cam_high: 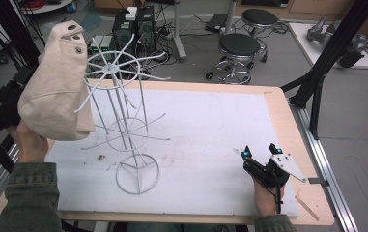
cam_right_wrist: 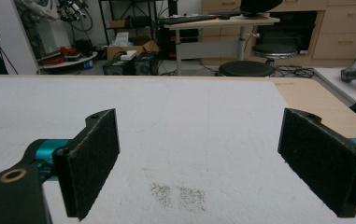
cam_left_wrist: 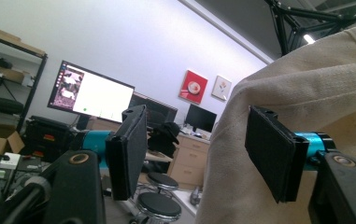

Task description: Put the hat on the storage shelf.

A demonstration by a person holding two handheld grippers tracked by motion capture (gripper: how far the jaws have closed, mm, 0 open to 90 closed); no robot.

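A beige cloth hat [cam_high: 58, 82] with metal eyelets hangs high at the left, against the top ring of a white wire rack [cam_high: 123, 96]. I cannot tell whether it rests on a prong. The rack stands on the white mat, its round base [cam_high: 138, 176] near the front. The black body [cam_high: 0, 104] of my left gripper sits behind the hat. In the left gripper view the left gripper [cam_left_wrist: 196, 140] is open; the hat's cloth [cam_left_wrist: 316, 84] lies behind its right jaw and reaches partly into the gap, unpressed. My right gripper [cam_high: 260, 151] [cam_right_wrist: 199, 154] rests open and empty at the mat's front right.
A white foam mat [cam_high: 210, 125] covers most of the wooden table [cam_high: 288, 121]. Black frame struts [cam_high: 321, 72] rise at the table's right rear corner. Two stools [cam_high: 239, 48] and computer cases [cam_high: 133, 26] stand on the floor beyond the far edge.
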